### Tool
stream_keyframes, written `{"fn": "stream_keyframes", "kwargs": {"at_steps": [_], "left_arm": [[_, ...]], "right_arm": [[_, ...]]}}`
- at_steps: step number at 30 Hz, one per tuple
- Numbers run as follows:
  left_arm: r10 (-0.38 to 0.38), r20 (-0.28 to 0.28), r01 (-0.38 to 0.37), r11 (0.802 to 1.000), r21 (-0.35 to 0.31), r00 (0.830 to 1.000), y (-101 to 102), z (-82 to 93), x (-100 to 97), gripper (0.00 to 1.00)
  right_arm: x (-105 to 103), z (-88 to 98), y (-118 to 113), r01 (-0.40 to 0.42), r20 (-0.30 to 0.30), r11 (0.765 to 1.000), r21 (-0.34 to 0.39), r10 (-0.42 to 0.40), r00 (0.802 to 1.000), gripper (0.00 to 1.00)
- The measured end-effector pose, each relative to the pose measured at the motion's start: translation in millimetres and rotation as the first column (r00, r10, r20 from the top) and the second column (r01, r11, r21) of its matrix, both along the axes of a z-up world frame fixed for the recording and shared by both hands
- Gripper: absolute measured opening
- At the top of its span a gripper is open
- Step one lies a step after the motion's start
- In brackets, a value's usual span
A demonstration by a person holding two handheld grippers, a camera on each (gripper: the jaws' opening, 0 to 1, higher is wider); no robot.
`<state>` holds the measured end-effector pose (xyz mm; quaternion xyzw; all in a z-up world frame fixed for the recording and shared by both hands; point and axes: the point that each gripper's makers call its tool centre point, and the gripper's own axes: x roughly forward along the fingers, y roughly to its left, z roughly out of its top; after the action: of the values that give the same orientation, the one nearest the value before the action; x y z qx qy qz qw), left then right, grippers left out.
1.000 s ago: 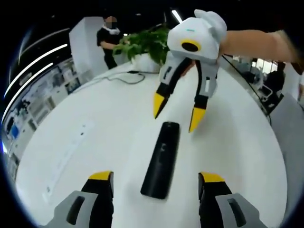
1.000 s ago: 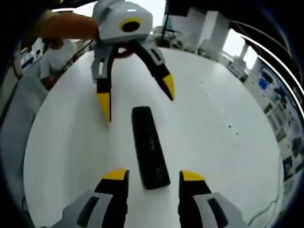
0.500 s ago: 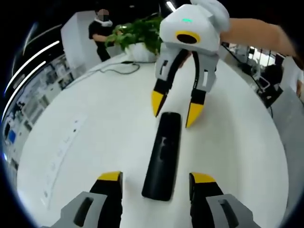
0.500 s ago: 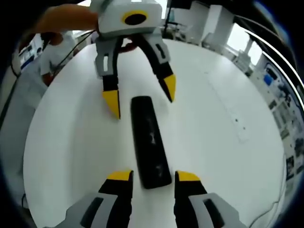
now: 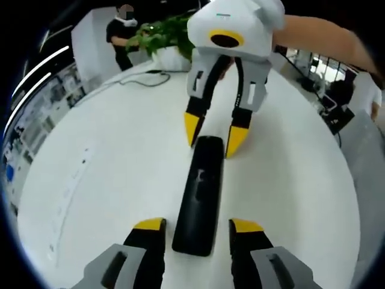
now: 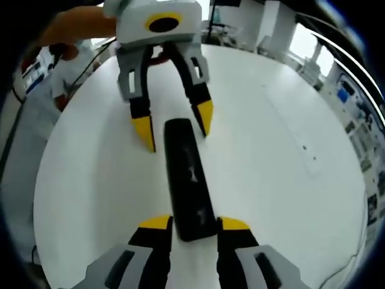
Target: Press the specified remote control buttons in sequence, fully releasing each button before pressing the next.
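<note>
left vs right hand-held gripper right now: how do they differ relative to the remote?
Each sits at an opposite end of the black remote, facing the other. In the left gripper view, the left hand-held gripper straddles the near end, while the right hand-held gripper straddles the far end. In that view the left one's yellow tips look spread a little wider than the right one's. Shared: both are open, with yellow tips beside the remote, which lies flat on the white table.

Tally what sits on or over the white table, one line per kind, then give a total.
Black remote control: 1
Yellow-tipped tongs, the left tongs at one end of the remote and the right tongs at the other, both open: 2
Potted green plant at the far edge: 1
Dark cable near the plant: 1
Total: 5
</note>
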<state>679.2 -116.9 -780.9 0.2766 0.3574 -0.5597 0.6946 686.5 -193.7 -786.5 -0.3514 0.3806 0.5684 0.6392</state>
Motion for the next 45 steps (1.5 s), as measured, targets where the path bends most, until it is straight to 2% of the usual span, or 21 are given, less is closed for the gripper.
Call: {"fn": "stream_keyframes", "kwargs": {"at_steps": [9,18,37,45], "left_arm": [[-0.008,0.012,0.008,1.0,0.025,1.0,2.2,0.4,3.4,0.31],[-0.009,0.013,0.009,0.999,0.045,1.0,2.1,-0.1,1.4,0.25],[-0.012,0.014,0.01,0.997,0.082,1.0,3.4,0.6,-3.9,0.24],[-0.015,0.032,0.013,0.997,0.075,0.999,3.1,14.1,-7.9,0.24]], "right_arm": [[-3.1,0.1,-0.7,-0.051,0.002,0.997,-0.064,0.051,0.999,0.22],[-0.2,-0.7,-1.5,-0.057,0.003,0.995,-0.081,0.058,0.998,0.22],[-3.4,2.0,0.4,-0.074,0.031,0.993,-0.089,0.077,0.997,0.21],[-9.8,14.5,0.3,-0.071,0.045,0.994,-0.078,0.075,0.996,0.21]]}}
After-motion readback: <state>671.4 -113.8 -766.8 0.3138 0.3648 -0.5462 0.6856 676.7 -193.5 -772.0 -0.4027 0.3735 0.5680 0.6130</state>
